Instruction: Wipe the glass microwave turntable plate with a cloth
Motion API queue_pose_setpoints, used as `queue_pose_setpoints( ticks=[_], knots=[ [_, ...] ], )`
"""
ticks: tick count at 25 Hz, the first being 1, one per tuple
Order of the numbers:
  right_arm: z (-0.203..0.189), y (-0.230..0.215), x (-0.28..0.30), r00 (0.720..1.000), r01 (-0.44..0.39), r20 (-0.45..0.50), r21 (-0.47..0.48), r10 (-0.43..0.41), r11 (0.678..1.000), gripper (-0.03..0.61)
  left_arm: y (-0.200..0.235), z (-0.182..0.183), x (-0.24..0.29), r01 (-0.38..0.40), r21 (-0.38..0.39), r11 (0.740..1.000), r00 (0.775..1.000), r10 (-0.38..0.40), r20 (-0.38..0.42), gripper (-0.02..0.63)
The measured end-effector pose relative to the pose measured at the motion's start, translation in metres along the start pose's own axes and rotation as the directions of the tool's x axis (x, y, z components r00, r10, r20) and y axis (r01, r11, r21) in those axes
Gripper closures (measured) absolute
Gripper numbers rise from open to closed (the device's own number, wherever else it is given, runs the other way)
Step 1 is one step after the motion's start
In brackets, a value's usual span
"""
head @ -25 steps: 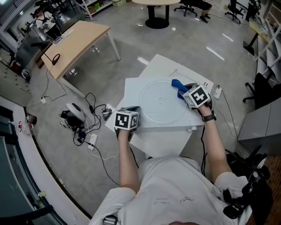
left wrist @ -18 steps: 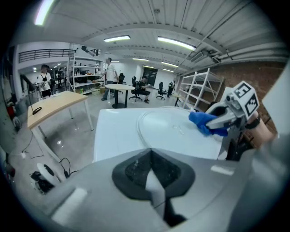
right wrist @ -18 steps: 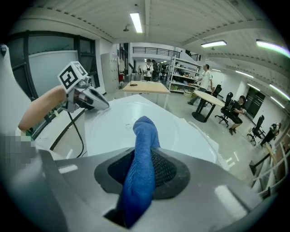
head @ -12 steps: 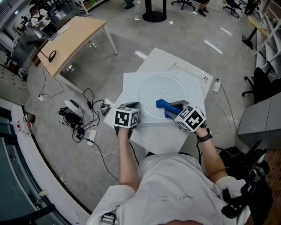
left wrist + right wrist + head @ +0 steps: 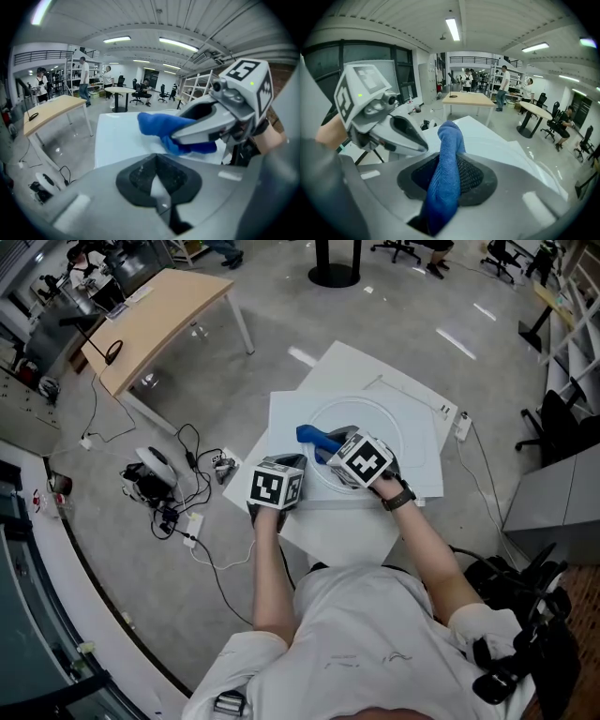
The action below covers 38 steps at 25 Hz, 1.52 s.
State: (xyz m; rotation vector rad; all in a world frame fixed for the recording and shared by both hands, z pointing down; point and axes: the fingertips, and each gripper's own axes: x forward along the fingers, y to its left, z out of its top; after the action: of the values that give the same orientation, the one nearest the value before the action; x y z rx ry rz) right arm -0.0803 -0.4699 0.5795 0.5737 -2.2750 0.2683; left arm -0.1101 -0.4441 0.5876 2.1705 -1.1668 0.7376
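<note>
Plate: the round clear glass turntable plate (image 5: 386,427) lies flat on the white bench (image 5: 412,390).
Right gripper: the right gripper (image 5: 334,442) is clamped on a blue terry cloth (image 5: 313,436), which lies at the plate's 9 o'clock rim.
Left gripper: the left gripper (image 5: 284,463) has its jaws together, at 8 o'clock, beside the plate.
Risk: nothing seems to hold the plate, so a hard stroke may slide it toward the bench edge.
</note>
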Motion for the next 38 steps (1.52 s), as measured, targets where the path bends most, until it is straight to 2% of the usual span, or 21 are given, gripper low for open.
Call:
queue_pose_setpoints(
  ticks=[3, 8, 14, 17, 20, 28, 34, 38],
  knots=[
    [0.016, -0.025, 0.010, 0.998, 0.061, -0.008, 0.014, -0.061, 0.998, 0.472, -0.001, -0.002, 0.002, 0.004, -0.003, 1.000, 1.000, -0.004, -0.003, 0.614],
    [0.022, -0.085, 0.013, 0.988, 0.153, 0.007, 0.056, -0.153, 0.987, 0.472, -0.003, 0.004, 0.003, 0.011, 0.000, 1.000, 1.000, -0.011, -0.001, 0.614],
    [-0.018, -0.148, 0.000, 0.975, 0.220, -0.047, 0.115, -0.216, 0.969, 0.472, -0.002, -0.001, 0.009, 0.032, 0.005, 0.999, 0.999, -0.032, 0.001, 0.614],
    [-0.036, -0.169, -0.020, 0.971, 0.238, -0.054, 0.146, -0.232, 0.960, 0.472, 0.000, -0.001, 0.009, 0.028, 0.004, 1.000, 1.000, -0.028, 0.001, 0.614],
    [-0.051, -0.178, -0.042, 0.969, 0.245, -0.069, 0.128, -0.238, 0.961, 0.472, 0.004, 0.001, 0.007, 0.011, 0.006, 1.000, 1.000, -0.011, 0.000, 0.614],
    [-0.090, -0.145, -0.091, 0.971, 0.222, -0.100, 0.044, -0.217, 0.974, 0.472, 0.013, 0.001, 0.005, -0.039, 0.012, 0.999, 0.999, 0.039, -0.020, 0.614],
    [-0.103, -0.081, -0.099, 0.992, 0.098, -0.087, 0.018, -0.096, 0.995, 0.472, 0.007, 0.000, 0.010, -0.039, 0.051, 0.998, 0.998, 0.041, -0.037, 0.614],
    [-0.094, -0.034, -0.088, 0.999, 0.004, -0.043, 0.043, -0.002, 0.999, 0.472, 0.007, 0.004, 0.006, -0.046, 0.061, 0.997, 0.998, 0.048, -0.035, 0.614]
  ],
)
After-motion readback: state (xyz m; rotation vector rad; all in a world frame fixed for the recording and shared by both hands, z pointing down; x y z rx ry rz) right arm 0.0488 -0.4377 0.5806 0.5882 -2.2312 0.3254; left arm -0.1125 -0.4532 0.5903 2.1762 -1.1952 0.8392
